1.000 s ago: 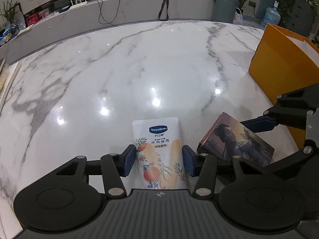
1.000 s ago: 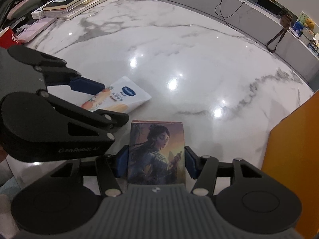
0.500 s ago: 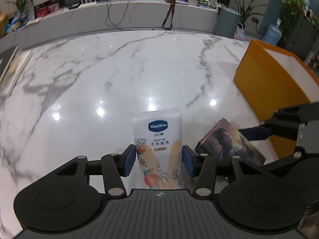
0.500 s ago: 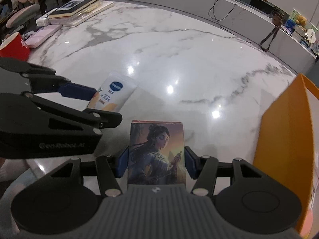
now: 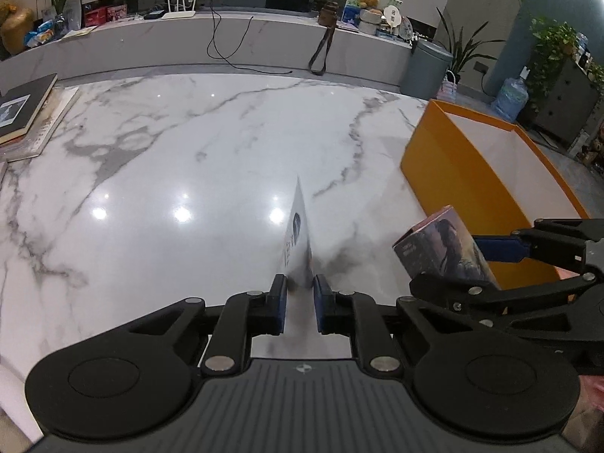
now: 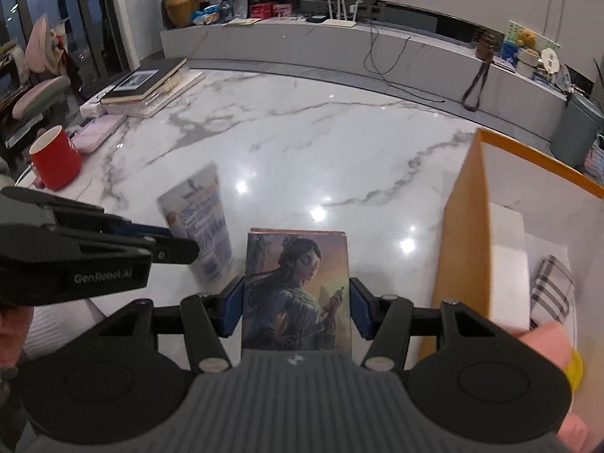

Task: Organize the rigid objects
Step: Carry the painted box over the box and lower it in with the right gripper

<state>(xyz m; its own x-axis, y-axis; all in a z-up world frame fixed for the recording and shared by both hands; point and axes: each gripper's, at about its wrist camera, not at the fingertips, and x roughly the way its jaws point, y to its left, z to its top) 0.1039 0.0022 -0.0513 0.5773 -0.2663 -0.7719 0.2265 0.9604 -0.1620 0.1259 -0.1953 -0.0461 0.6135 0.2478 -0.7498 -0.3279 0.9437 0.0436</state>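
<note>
Left gripper (image 5: 299, 290): I read it clamped hard on the lotion tube (image 5: 298, 241); its jaws have just been closing, with the tube between the blue pads.
Lotion tube: soft white plastic, flat at the crimped end, printed with peach motifs. It is seen edge-on from my left camera, broadside from my right, and is held clear of the counter (image 5: 158, 173).
Right gripper (image 6: 295, 304): grasping the card box (image 6: 296, 290), blue pads pressed against its two long sides.
Card box: rigid, rectangular, glossy printed face showing a painted figure; a reddish top edge is visible. It is held off the counter, just beside the orange box (image 6: 462, 241).
Orange box: stiff board, open-topped, orange outside and white inside, standing at the counter's right side. Inside I see a plaid-patterned item (image 6: 553, 288); I cannot tell what it is.
Counter: polished white marble with grey veins, mirror-bright with lamp reflections.
Red cup (image 6: 56, 158): tapered, white inside, standing at the counter's left edge.
Books (image 6: 149, 83): flat stack, dark cover uppermost, at the far left corner.
Hand (image 6: 543, 343): blurred, at my right camera's lower right edge.
</note>
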